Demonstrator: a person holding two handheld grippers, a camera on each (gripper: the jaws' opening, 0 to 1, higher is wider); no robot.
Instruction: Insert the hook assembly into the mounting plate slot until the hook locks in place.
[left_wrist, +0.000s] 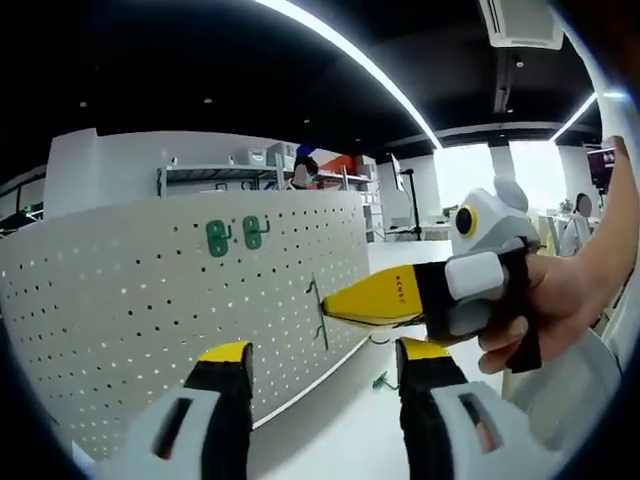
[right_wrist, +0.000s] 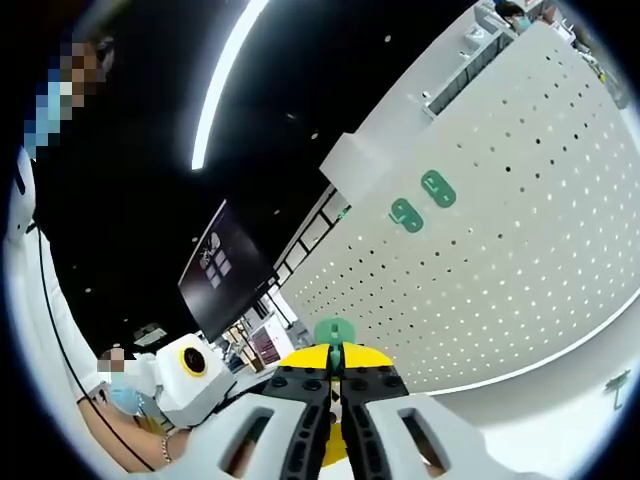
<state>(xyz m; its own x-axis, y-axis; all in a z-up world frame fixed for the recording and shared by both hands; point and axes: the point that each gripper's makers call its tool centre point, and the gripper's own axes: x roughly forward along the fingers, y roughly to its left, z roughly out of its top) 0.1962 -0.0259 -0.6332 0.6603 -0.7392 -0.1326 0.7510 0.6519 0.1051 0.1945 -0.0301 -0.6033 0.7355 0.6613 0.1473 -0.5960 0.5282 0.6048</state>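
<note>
A white pegboard mounting plate (left_wrist: 150, 290) stands upright on the table, with two green hooks (left_wrist: 235, 234) mounted high on it. My right gripper (left_wrist: 330, 308), held in a hand, comes in from the right and is shut on a hook assembly (left_wrist: 318, 300) right at the board's face. In the right gripper view the pegboard (right_wrist: 520, 230) fills the right side and the two mounted hooks (right_wrist: 420, 202) sit above. My right gripper (right_wrist: 334, 365) is shut on the green hook assembly (right_wrist: 333, 333). My left gripper (left_wrist: 325, 352) stands open and holds nothing, a little short of the board.
A small green hook (left_wrist: 380, 380) lies on the white table by the board's foot, also seen as a loose hook (right_wrist: 615, 385) at the far right. My left gripper's body (right_wrist: 190, 375) sits at the lower left. Shelves (left_wrist: 260, 172) and people stand behind the board.
</note>
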